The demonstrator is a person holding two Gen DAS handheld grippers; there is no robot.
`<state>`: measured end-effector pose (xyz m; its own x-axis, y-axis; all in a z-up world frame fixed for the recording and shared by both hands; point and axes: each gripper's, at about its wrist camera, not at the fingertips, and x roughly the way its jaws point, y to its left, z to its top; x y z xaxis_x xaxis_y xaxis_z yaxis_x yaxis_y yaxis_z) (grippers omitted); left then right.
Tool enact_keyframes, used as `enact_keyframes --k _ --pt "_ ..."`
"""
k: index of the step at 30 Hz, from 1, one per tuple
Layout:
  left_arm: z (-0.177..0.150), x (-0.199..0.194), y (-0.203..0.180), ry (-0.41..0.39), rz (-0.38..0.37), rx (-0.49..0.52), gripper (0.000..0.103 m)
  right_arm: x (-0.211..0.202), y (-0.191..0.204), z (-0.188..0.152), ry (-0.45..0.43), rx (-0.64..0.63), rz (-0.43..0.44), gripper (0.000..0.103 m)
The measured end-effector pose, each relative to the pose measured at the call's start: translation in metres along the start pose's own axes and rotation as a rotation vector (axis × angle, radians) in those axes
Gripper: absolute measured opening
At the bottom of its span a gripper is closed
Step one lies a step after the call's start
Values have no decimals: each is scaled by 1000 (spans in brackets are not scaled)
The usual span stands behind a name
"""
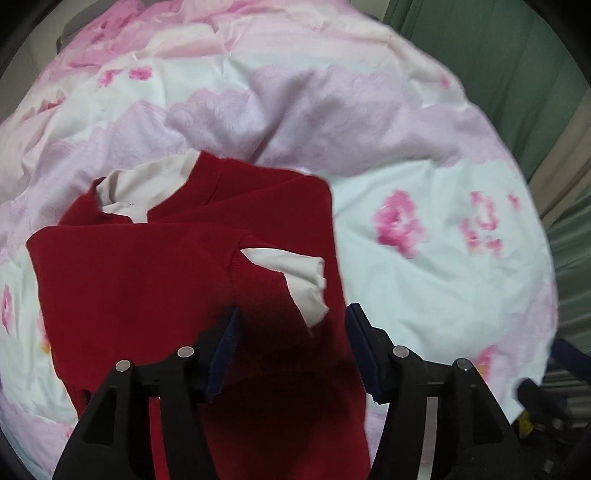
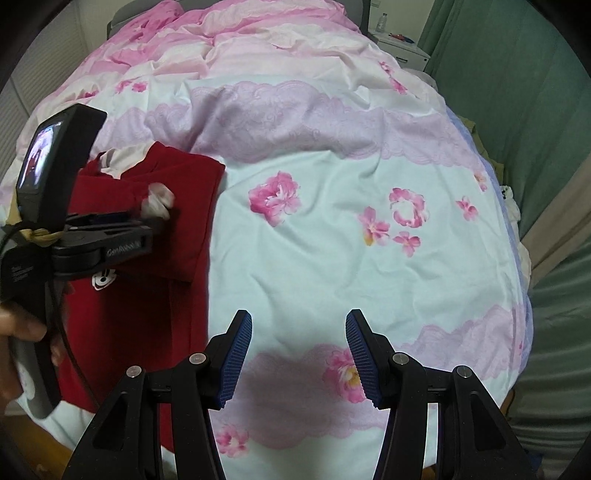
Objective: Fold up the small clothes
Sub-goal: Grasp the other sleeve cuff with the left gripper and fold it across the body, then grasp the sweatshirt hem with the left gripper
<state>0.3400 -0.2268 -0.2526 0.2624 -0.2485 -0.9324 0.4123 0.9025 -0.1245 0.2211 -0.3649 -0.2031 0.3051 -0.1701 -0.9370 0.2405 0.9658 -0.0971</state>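
Left gripper (image 1: 291,343), jaws apart over the red top (image 1: 147,288), should pinch its sleeve cleanly; right gripper (image 2: 299,354) hovers agape over the bed (image 2: 332,258).

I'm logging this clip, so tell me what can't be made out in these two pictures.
- Red garment: near hem hidden behind the left gripper, left wrist view.
- White logo: partly covered by that gripper, right wrist view.
- White cuff: blurred.
- Bottle on the nightstand: too small to identify.
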Motion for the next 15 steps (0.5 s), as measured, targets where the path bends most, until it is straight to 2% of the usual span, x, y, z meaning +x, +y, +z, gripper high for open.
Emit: enact_keyframes --k 4,7,9,12,15 --pt "-18 -42 23 -65 -2 -77 65 2 6 1 15 -8 15 54" --pt "-40 -71 50 -91 54 -114 72 3 14 -1 22 -14 33 57" --pt "-62 -87 74 -87 84 -145 72 3 22 -4 30 -13 53 69" --pt "-93 -102 107 -66 137 -195 83 1 37 -11 41 -20 71 70" --pt "-134 -108 143 -22 162 -252 84 1 55 -22 69 -19 88 70"
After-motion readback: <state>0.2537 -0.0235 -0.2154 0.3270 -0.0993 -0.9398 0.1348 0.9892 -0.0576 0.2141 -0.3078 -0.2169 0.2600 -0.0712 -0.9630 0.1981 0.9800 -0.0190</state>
